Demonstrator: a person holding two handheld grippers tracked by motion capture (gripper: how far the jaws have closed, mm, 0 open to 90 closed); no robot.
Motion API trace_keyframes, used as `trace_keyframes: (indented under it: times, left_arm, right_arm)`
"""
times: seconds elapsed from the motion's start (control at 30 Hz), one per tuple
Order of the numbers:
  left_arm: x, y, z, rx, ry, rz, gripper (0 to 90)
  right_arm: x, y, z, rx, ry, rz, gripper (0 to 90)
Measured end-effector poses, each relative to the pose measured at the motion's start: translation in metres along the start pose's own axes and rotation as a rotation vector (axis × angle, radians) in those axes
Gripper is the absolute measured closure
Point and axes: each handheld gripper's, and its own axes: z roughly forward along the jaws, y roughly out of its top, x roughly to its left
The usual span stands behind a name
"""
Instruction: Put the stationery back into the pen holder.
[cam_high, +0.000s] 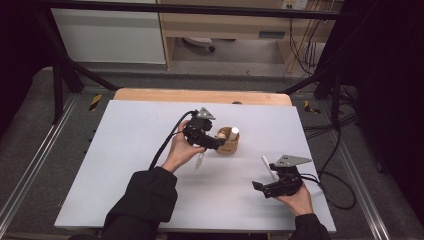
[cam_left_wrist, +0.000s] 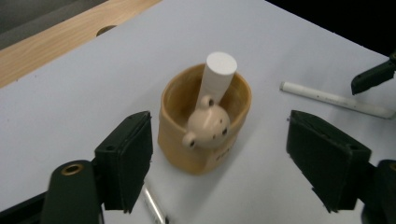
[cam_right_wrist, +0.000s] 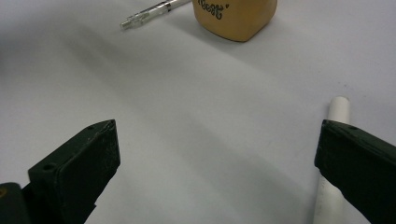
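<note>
Evidently pens are being gathered into the tan cup (cam_left_wrist: 204, 126) near the middle of the bench (cam_high: 130, 150).
Left claw (cam_high: 220, 143) hangs just beside the cup, jaws wide with nothing between them; a white marker (cam_left_wrist: 219, 74) and bear-topped pen (cam_left_wrist: 208, 123) lean inside; right claw (cam_high: 257, 186) gapes empty near the right edge beside a white pen (cam_high: 268, 167); a clear pen (cam_right_wrist: 154, 11) lies nearby; the cup's dark lettering is unreadable.

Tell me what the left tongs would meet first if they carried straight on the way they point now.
Most likely the tan cup: it sits dead centre between the open left tongs, with its bear-head piece and white cylinder inside. Nothing lies between them, though the exact gap is hard to judge.
</note>
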Motion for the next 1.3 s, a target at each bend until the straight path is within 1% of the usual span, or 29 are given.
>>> trace_keyframes:
  times: [0.13,0.2,0.27,0.33,0.37,0.5,0.53,0.6,0.67,0.8,0.83,0.9,0.97,1.07,1.13,1.2,1.3]
  left_arm:
    - [0.004,-0.014,-0.014,0.001,0.033,-0.008,14.9]
    - [0.006,-0.023,-0.019,-0.004,0.034,-0.021,13.6]
    - [0.008,-0.032,-0.023,0.001,0.044,-0.025,12.3]
    - [0.010,-0.041,-0.027,0.013,0.054,-0.032,11.1]
    - [0.011,-0.046,-0.030,0.012,0.060,-0.038,9.7]
    - [0.014,-0.065,-0.039,0.024,0.075,-0.046,9.2]
    - [0.015,-0.069,-0.041,0.027,0.081,-0.048,8.9]
    - [0.016,-0.078,-0.046,0.024,0.081,-0.056,8.4]
    - [0.018,-0.086,-0.051,0.029,0.092,-0.054,8.0]
    - [0.021,-0.103,-0.060,0.029,0.098,-0.068,7.7]
    - [0.022,-0.108,-0.062,0.029,0.100,-0.070,7.7]
    - [0.024,-0.115,-0.066,0.033,0.110,-0.076,7.5]
    - [0.027,-0.123,-0.070,0.030,0.108,-0.091,7.5]
    - [0.029,-0.135,-0.077,0.033,0.119,-0.093,7.4]
    - [0.031,-0.142,-0.080,0.035,0.124,-0.101,7.4]
    - [0.032,-0.150,-0.084,0.036,0.129,-0.103,7.4]
    - [0.034,-0.160,-0.089,0.044,0.140,-0.110,7.4]
  right_arm:
    - [0.000,0.000,0.000,0.005,-0.009,0.006,1.1]
    - [0.000,0.000,-0.001,0.008,-0.013,0.006,1.2]
    - [0.000,0.001,-0.001,0.012,-0.015,0.012,1.3]
    - [-0.001,0.001,-0.001,0.014,-0.022,0.004,1.6]
    - [-0.001,0.001,-0.001,0.014,-0.025,0.009,1.7]
    - [-0.002,0.003,-0.001,0.021,-0.032,0.019,1.9]
    - [-0.002,0.003,-0.001,0.026,-0.038,0.026,1.9]
    - [-0.003,0.005,-0.001,0.036,-0.053,0.016,2.0]
    - [-0.002,0.008,-0.001,0.033,-0.073,0.010,2.6]
    - [-0.005,0.012,-0.001,0.034,-0.092,0.021,3.8]
    - [-0.006,0.013,-0.002,0.043,-0.093,0.024,4.5]
    - [-0.007,0.014,-0.001,0.049,-0.112,0.029,5.7]
    - [-0.009,0.015,-0.001,0.055,-0.129,0.031,7.5]
    - [-0.012,0.015,0.000,0.071,-0.149,0.032,10.7]
    - [-0.014,0.015,0.001,0.070,-0.156,0.043,13.6]
    - [-0.016,0.013,0.001,0.083,-0.165,0.065,15.8]
    - [-0.021,0.008,0.000,0.093,-0.178,0.077,20.2]
